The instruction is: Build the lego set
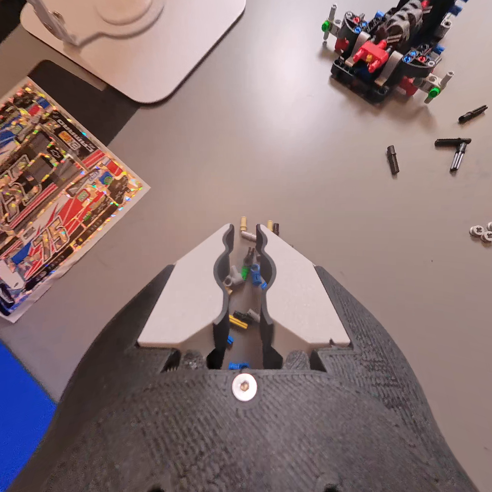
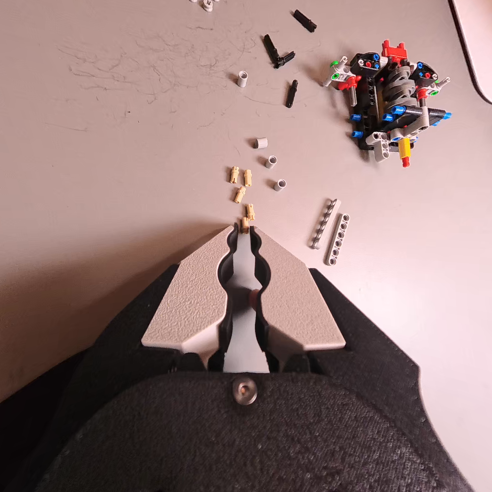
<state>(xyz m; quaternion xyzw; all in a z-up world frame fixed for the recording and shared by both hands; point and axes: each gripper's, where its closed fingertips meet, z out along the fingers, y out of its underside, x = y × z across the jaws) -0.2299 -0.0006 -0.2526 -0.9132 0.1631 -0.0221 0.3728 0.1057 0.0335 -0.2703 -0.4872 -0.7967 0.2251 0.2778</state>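
Note:
The partly built Lego model (image 1: 386,50), black with red, blue and grey parts, stands at the far right of the left wrist view, and at the upper right of the right wrist view (image 2: 391,103). My left gripper (image 1: 245,229) hovers, jaws slightly apart and empty, over a small pile of loose pins (image 1: 249,274) in blue, green, grey, black and yellow. My right gripper (image 2: 244,228) is low over the table and shut on a tan pin (image 2: 245,223) at its tips. More tan pins (image 2: 241,193) lie just ahead of it.
A shiny sticker sheet (image 1: 53,191) lies at the left, with a white stand base (image 1: 149,53) behind it. Black axles and pins (image 1: 452,149) and small grey round pieces (image 1: 482,234) lie right. Grey bushes (image 2: 271,161) and two grey beams (image 2: 336,239) lie beside the tan pins.

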